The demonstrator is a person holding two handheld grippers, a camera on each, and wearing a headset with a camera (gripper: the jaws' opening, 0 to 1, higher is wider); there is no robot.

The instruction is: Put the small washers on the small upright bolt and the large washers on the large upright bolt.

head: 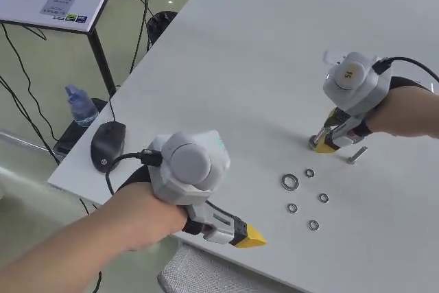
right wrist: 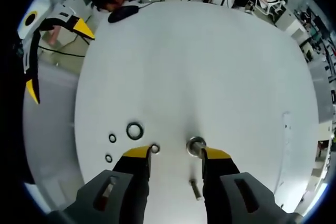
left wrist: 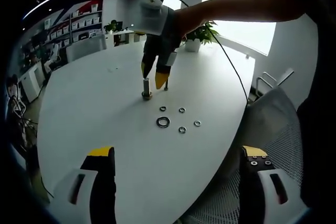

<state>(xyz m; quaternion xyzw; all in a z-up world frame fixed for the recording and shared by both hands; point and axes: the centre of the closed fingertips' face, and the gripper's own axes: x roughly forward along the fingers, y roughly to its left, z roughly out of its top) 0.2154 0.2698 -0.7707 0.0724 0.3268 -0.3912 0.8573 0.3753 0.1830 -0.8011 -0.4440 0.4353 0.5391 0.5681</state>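
Big bolt [right wrist: 196, 145]: shiny metal, standing upright on the desk, right against one yellow tip of the right tongs.
Small bolt [head: 357, 155]: thin and silvery, lying flat just beside it.
Washers: one large washer [head: 289, 182] plus four small washers [head: 313, 225], flat steel rings, loose nearby.
Right tongs [right wrist: 177, 153]: spread open either side of the big bolt.
Left tongs [left wrist: 177, 151]: wide open, holding nothing.
Desk [head: 240, 66]: smooth, white.

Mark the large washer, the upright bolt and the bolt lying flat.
large washer [head: 283, 182]: head view, left side of its ring.
upright bolt [left wrist: 146, 86]: left gripper view, middle of its shaft.
lying bolt [head: 357, 155]: head view, middle of its shaft.
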